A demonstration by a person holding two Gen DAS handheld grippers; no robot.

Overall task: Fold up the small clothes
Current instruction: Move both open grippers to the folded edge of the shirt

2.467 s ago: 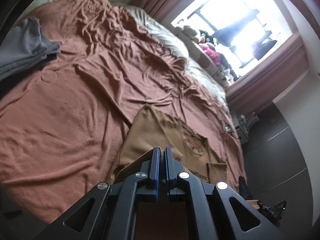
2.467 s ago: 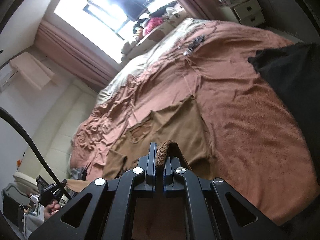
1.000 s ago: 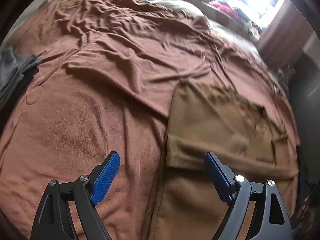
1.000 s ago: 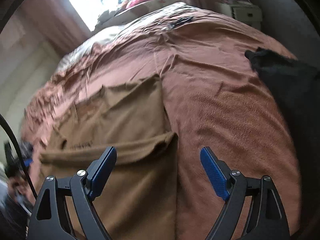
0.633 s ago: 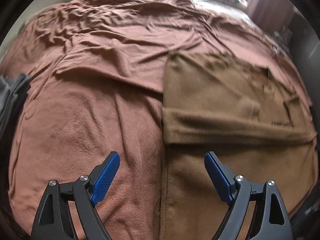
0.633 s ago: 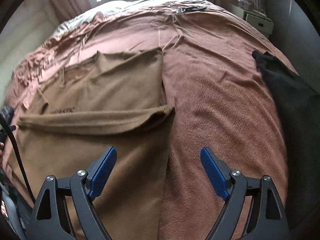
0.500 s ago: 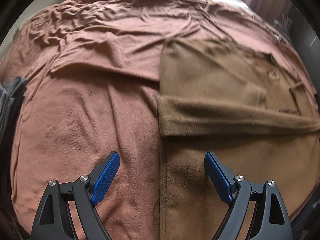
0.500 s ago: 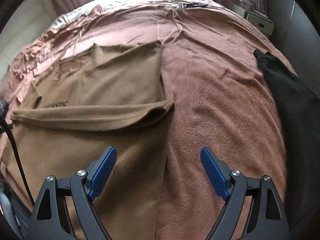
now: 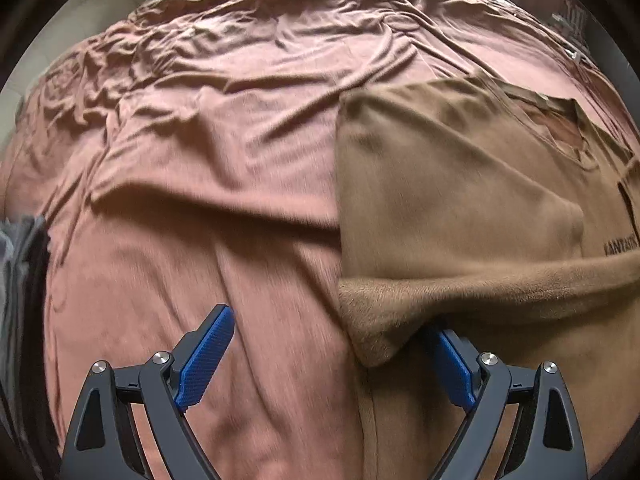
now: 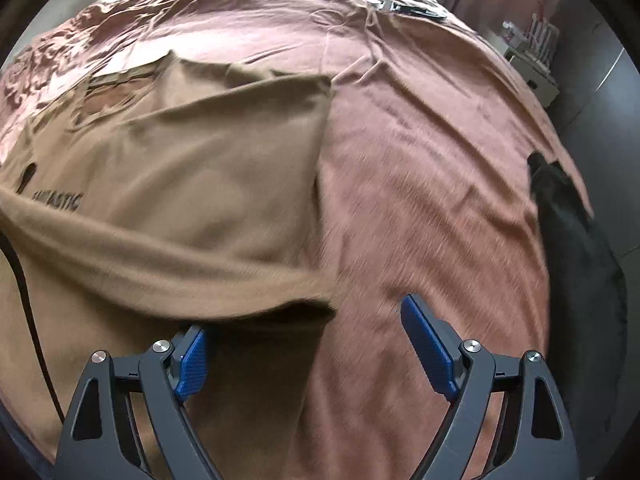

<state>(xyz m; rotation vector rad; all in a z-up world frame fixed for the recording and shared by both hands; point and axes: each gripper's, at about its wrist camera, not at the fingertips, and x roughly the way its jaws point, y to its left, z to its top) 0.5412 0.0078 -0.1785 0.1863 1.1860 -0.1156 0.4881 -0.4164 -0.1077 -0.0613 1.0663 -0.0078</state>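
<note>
Across the right half of the left wrist frame we see the brown shirt (image 9: 460, 208) lying on the bed (image 9: 224, 152), its lower part folded up so that a thick doubled edge runs from mid-frame toward the right border. Dark printed lettering shows at the right edge, just above that fold. Our left gripper (image 9: 328, 360) sits at the bottom of the frame, its jaws opening wide; the corner of the folded edge hangs between the blue pads without either pad pressing on it, though the right pad is partly hidden behind the cloth. A grey garment (image 9: 20, 264) lies at the far left edge.

Through the right wrist camera the shirt (image 10: 192, 168) fills the left half, the folded edge sweeping down toward the lower centre. Our right gripper (image 10: 308, 344) is spread wide and holds nothing; its left pad lies just under the fold's corner, and its right pad is over the bare bed cover (image 10: 420, 160). A black garment (image 10: 576, 248) lies at the right edge; the blur keeps us from telling what kind it is.
</note>
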